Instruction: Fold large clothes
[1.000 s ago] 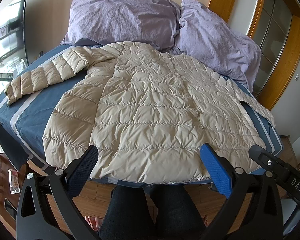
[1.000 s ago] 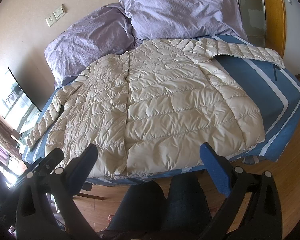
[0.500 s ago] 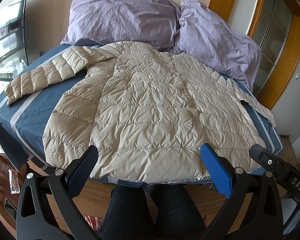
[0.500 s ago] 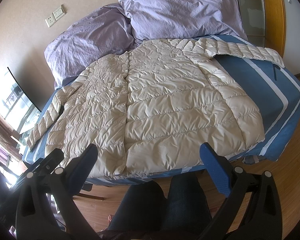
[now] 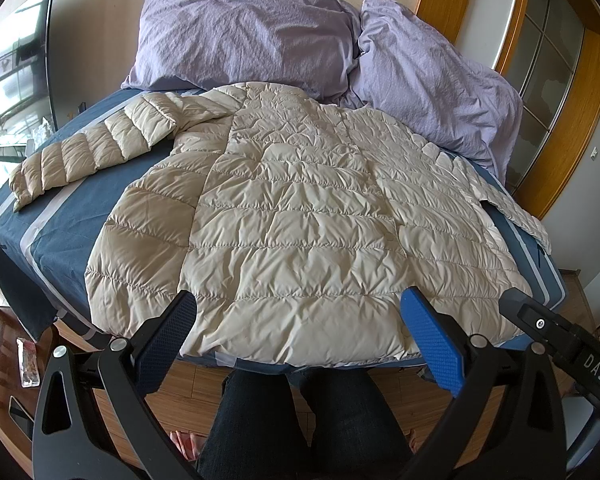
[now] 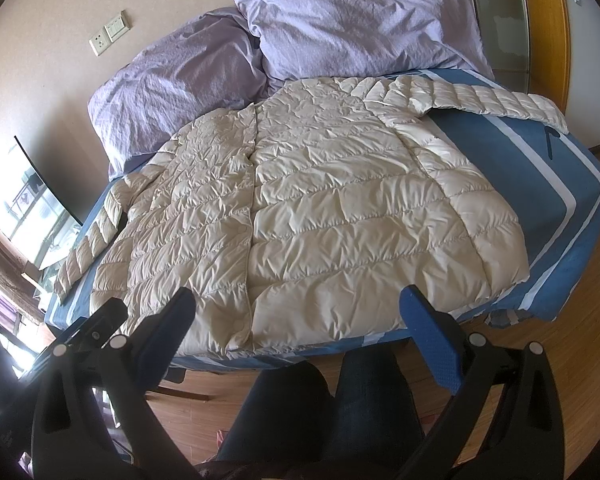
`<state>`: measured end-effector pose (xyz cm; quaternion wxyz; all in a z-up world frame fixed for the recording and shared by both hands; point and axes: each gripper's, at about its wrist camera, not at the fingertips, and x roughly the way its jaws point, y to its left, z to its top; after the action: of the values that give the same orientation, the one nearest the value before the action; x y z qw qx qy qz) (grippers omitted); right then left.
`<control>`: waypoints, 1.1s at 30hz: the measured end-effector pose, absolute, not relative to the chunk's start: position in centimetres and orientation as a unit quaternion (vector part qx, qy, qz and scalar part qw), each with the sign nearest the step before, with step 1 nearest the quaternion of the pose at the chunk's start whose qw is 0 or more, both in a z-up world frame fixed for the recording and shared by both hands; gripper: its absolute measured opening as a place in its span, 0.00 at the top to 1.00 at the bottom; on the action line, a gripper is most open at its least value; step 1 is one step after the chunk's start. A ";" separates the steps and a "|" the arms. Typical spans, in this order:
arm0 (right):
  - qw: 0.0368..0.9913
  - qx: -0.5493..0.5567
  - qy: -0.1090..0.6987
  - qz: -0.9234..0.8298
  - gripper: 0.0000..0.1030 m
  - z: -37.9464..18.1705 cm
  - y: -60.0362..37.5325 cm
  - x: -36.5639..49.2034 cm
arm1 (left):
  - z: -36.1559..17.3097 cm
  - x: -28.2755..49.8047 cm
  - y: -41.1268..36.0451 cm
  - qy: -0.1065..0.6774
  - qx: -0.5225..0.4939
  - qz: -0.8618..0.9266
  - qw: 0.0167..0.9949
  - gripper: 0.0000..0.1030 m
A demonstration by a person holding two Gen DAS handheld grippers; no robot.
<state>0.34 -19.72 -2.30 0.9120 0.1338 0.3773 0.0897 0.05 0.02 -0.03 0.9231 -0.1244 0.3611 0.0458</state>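
Left gripper (image 5: 296,332), right gripper (image 6: 296,328): spread wide, empty.

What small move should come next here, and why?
Probably reach the left gripper out to the left sleeve and bring it across the body. The jacket lies flat and unfolded on the bed, both sleeves spread wide; both sets of jaws stand open and empty above the hem, the right gripper included.
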 end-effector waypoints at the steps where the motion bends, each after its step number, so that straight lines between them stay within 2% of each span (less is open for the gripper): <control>1: 0.912 0.134 0.377 0.090 0.02 -2.3 -19.7 0.4 | 0.0 0.1 0.0 0.361 -0.124 0.046 0.923 0.01; 33: 0.911 0.133 0.380 0.086 0.02 -2.3 -20.0 1.2 | -0.3 0.2 0.2 0.366 -0.123 0.045 0.921 0.01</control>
<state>1.21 -20.03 -2.31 0.9113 0.1327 0.3802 0.0857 0.19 0.25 -0.34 0.9214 -0.1234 0.3658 0.0453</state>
